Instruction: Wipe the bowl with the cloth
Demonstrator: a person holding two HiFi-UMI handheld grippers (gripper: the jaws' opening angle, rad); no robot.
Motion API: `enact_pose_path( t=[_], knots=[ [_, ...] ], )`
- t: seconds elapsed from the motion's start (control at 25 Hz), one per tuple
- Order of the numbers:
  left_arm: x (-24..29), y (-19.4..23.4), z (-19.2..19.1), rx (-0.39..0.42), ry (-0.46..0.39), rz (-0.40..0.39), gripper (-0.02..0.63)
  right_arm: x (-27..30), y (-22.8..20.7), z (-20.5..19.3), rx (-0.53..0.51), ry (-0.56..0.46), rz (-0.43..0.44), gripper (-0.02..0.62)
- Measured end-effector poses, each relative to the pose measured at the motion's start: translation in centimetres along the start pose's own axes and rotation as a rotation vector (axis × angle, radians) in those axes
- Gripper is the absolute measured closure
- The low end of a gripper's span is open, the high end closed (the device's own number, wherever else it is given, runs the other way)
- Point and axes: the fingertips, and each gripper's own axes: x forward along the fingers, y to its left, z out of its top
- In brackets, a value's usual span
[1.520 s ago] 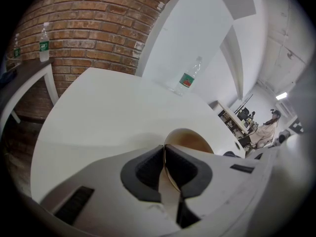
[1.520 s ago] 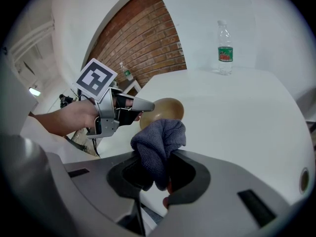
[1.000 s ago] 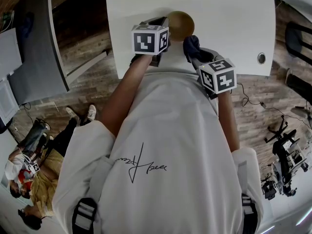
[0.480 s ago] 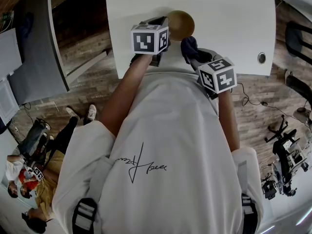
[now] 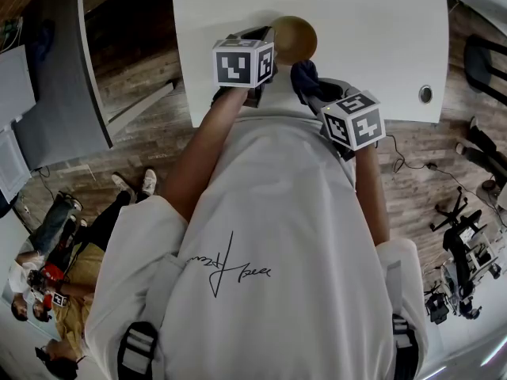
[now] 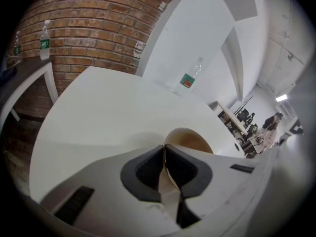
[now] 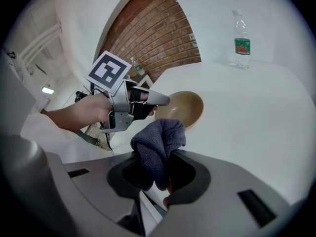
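- The left gripper [image 6: 165, 172] is clenched on the near rim of the tan bowl [image 6: 192, 138], low in the centre of its own view.
- In the head view the bowl [image 5: 295, 38] sits at upper centre on the white table [image 5: 372, 22], near its front edge.
- The right gripper [image 7: 157, 177] is clamped on a bunched dark blue cloth [image 7: 159, 144], which pokes up from its jaws.
- The cloth [image 5: 305, 75] hangs just beside the bowl, at its lower right; contact cannot be told.
- A plastic bottle [image 7: 241, 33] stands upright at the upper right of the right gripper view, well apart from the bowl.

left hand-held gripper [image 6: 165, 151] clamped on bowl [image 7: 184, 108] rim, right hand-held gripper [image 7: 159, 171] pinching cloth [image 7: 159, 141]
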Motion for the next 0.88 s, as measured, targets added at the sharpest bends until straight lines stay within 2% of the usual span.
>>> enact_pose_path(
  t=[0.12, 0.36, 0.88],
  knots=[
    [0.2, -0.2, 0.0, -0.007, -0.006, -0.015, 0.597, 0.1, 0.3, 0.0, -0.009, 0.008, 0.012, 0.514],
    [-0.1, 0.1, 0.0, -0.004, 0.005, 0.006, 0.597, 0.3, 0.5, 0.1, -0.021, 0.015, 0.023, 0.514],
    [-0.1, 0.2, -0.1, -0.010, 0.003, -0.002, 0.597, 0.7, 1.1, 0.4, 0.004, 0.018, 0.084, 0.514]
  ],
)
